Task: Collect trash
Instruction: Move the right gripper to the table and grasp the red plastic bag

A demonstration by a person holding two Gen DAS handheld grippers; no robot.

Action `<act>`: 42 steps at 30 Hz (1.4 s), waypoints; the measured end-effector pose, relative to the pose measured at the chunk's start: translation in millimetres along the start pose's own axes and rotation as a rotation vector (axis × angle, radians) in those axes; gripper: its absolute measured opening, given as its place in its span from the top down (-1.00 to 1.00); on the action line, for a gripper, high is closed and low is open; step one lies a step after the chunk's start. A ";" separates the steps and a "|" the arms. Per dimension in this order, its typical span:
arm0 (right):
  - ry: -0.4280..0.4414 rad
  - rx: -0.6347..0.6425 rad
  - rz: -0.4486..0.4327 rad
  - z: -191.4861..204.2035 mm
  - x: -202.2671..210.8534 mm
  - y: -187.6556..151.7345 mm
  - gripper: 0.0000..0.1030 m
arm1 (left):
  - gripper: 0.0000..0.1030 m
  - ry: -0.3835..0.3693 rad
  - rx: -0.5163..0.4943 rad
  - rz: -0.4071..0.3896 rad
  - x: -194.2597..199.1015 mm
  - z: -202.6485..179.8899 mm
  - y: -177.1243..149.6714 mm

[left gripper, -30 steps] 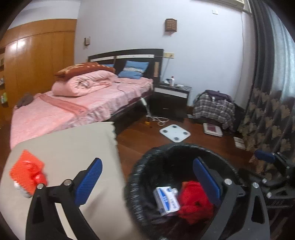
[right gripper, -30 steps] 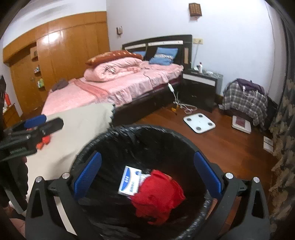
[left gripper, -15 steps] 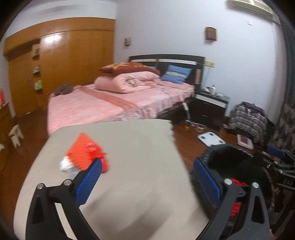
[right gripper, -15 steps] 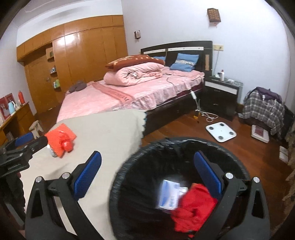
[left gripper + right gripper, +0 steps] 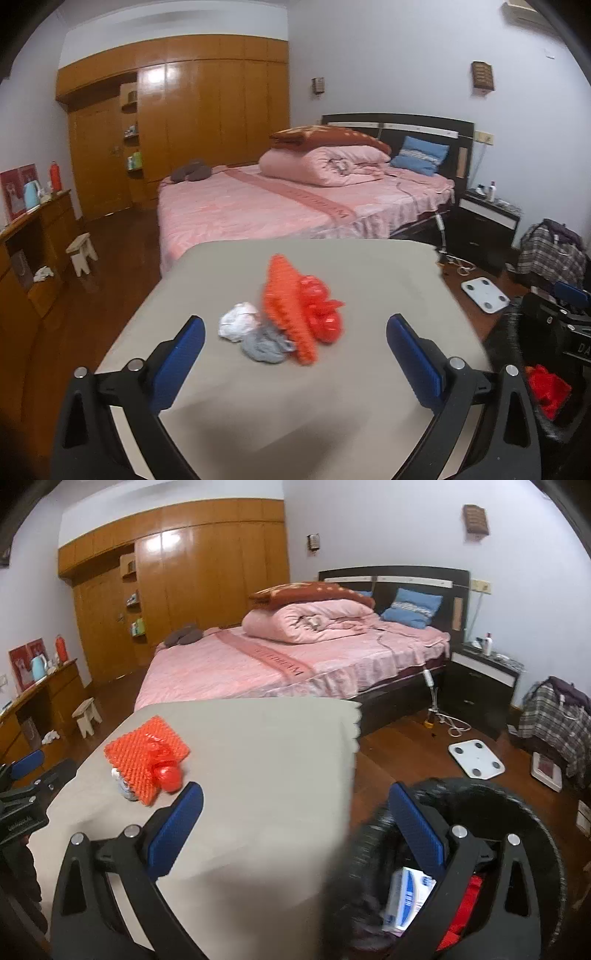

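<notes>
While the left gripper [image 5: 295, 354] hangs with fingers wide and empty, the trash [image 5: 291, 321] lies mid-desk [image 5: 388, 280] just ahead: light, soft, crinkly stuff (probably slippery), best pinched at the orange wrapper's bunched middle; right gripper [image 5: 295, 830] is likewise wide.

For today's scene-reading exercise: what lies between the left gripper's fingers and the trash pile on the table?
In the left wrist view, only bare beige tablecloth separates the open left gripper from the trash pile.
</notes>
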State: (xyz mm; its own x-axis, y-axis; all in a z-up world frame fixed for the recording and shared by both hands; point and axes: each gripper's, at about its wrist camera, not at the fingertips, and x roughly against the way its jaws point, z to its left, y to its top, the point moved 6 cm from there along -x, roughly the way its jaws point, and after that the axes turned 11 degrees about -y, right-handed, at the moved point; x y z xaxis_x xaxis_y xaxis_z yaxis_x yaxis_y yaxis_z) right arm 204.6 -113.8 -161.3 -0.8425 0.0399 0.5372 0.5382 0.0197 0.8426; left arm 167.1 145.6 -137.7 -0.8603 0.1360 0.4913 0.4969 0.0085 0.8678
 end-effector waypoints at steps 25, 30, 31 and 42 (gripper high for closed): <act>0.198 0.138 0.117 161.3 -116.9 0.9 -0.89 | -0.82 0.117 0.119 0.049 -72.0 116.0 -25.3; 0.226 0.159 0.120 180.7 -124.3 0.7 -0.87 | -0.82 0.122 0.126 0.062 -76.1 117.2 -34.1; 0.228 0.165 0.122 183.7 -125.8 -0.3 -0.83 | -0.82 0.123 0.130 0.063 -76.4 118.9 -35.7; 0.334 0.194 0.254 211.2 -146.7 -20.9 0.26 | -0.82 0.130 0.164 0.075 -77.8 122.7 -47.9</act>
State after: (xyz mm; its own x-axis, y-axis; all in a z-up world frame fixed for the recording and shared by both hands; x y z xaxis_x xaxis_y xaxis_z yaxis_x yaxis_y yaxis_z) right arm 321.8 90.9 -265.8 -0.6277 -0.2563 0.7351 0.6959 0.2386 0.6774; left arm 224.2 256.2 -226.7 -0.8224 0.0135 0.5687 0.5628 0.1658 0.8098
